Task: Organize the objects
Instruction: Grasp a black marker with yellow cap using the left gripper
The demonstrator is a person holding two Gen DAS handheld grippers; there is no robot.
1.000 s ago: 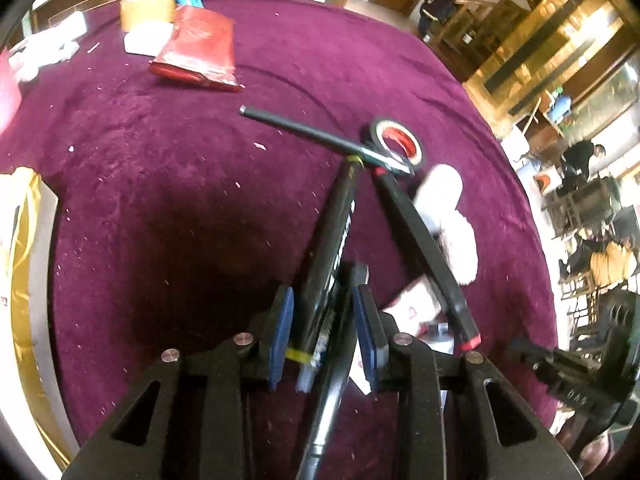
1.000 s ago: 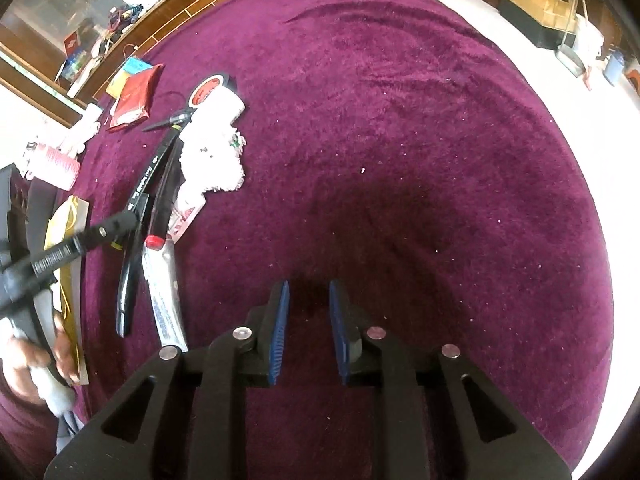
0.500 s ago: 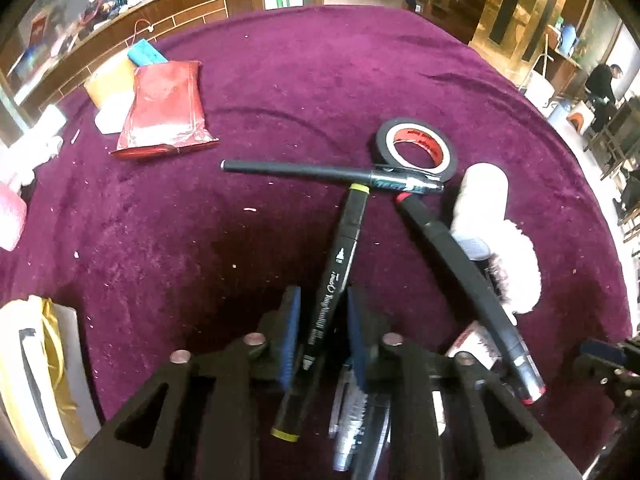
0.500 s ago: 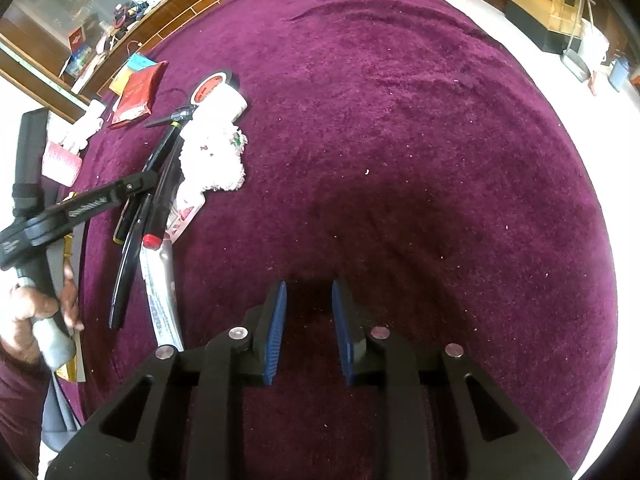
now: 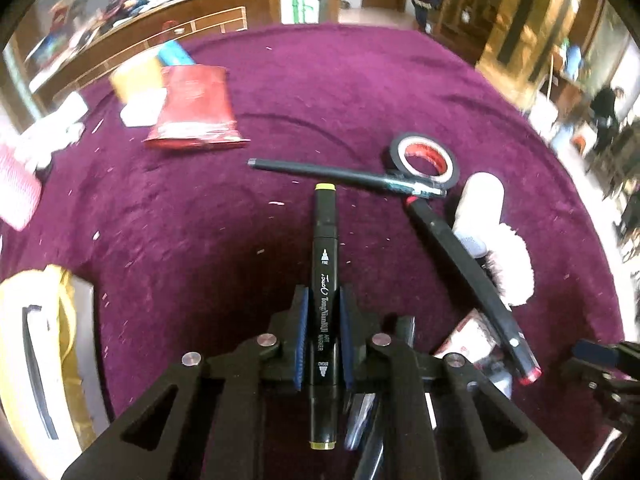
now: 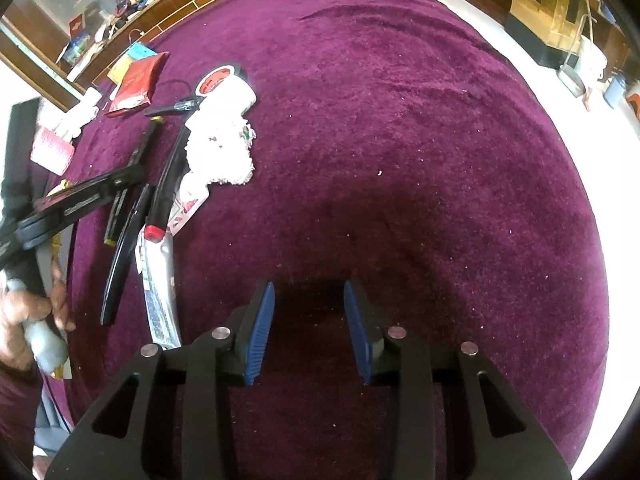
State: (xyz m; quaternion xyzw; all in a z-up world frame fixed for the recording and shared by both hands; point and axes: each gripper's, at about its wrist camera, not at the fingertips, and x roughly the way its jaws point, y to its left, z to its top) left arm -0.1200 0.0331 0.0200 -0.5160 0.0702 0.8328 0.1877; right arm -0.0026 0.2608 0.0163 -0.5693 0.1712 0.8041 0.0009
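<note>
Left gripper [image 5: 323, 338] is clamped on the black marker [image 5: 325, 264]; its jaws have just been closing, and the blue pads [image 5: 303, 340] now press the barrel on both sides. The marker lies along the fingers, one yellow-tipped end pointing away over the purple tabletop [image 5: 180, 248] and the other yellow end sticking out back toward the camera. Can't tell whether the marker is lifted or touching the cloth.

Beyond its far tip: a black pen [image 5: 344, 176] lying crosswise, its right end against a roll of black tape [image 5: 424, 156] with a red core. Right of the held marker, a second black marker with a red end [image 5: 472, 276] runs diagonally, beside a white fluffy cloth [image 5: 496, 248]. Farther left on the tabletop is a red packet [image 5: 196, 112], near it a yellow and a blue item, blurred. A white and gold bag [image 5: 44, 344] sits at the left edge.

Right gripper [image 6: 309, 328] is well apart from that cluster, over a bare patch of tabletop. Its jaws have just been opening, nothing between them, pads clearly separated. In its view the left gripper's frame [image 6: 80, 200] reaches in from the left over the markers, with a hand [image 6: 28, 312] on its handle.
</note>
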